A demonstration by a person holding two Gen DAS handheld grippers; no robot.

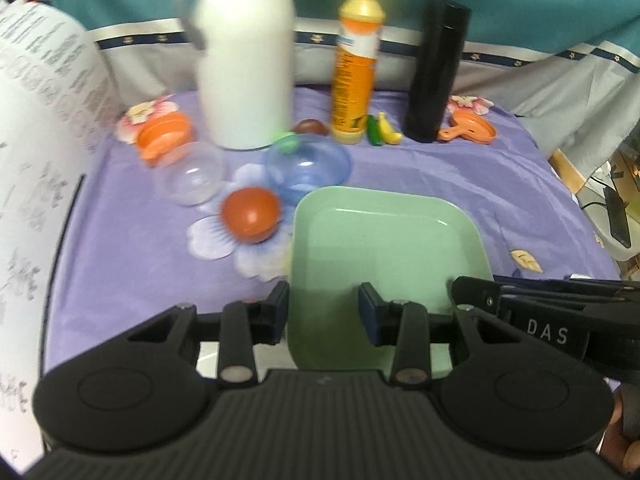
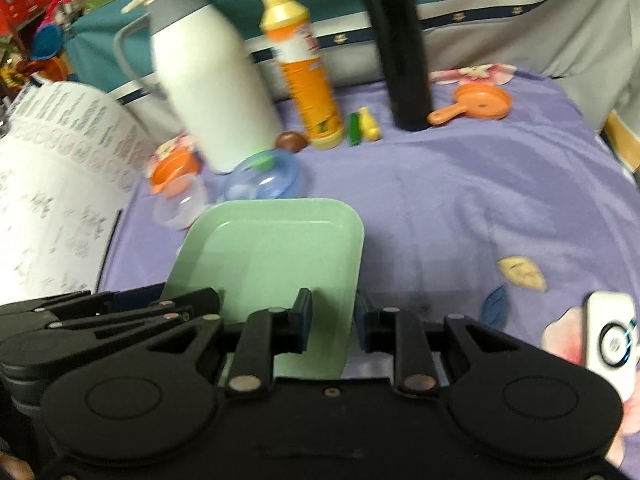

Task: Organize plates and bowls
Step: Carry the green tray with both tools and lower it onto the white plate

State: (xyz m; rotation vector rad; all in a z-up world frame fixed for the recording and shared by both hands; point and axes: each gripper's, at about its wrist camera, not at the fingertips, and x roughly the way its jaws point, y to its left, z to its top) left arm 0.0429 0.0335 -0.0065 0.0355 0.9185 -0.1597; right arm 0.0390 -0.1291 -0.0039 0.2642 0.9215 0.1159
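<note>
The green square plate (image 1: 384, 252) is straddled at opposite edges by both spread grippers — left gripper (image 1: 324, 312), right gripper (image 2: 332, 320) — while a red ball (image 1: 251, 214) and a blue bowl (image 1: 306, 166) are crowded just beyond it.

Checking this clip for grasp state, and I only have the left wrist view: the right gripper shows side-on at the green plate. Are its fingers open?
Observer: Yes. In the right wrist view the right gripper is open, with the right rim of the green plate in the gap between its fingers.
Operator: Anything further right, beyond my frame?
Observer: A white device with a round ring on it lies at the near right, apart from the plate.
Operator: The jug's top is cut off for me.
Observer: The white jug carries a flat white lid over a grey collar.
</note>
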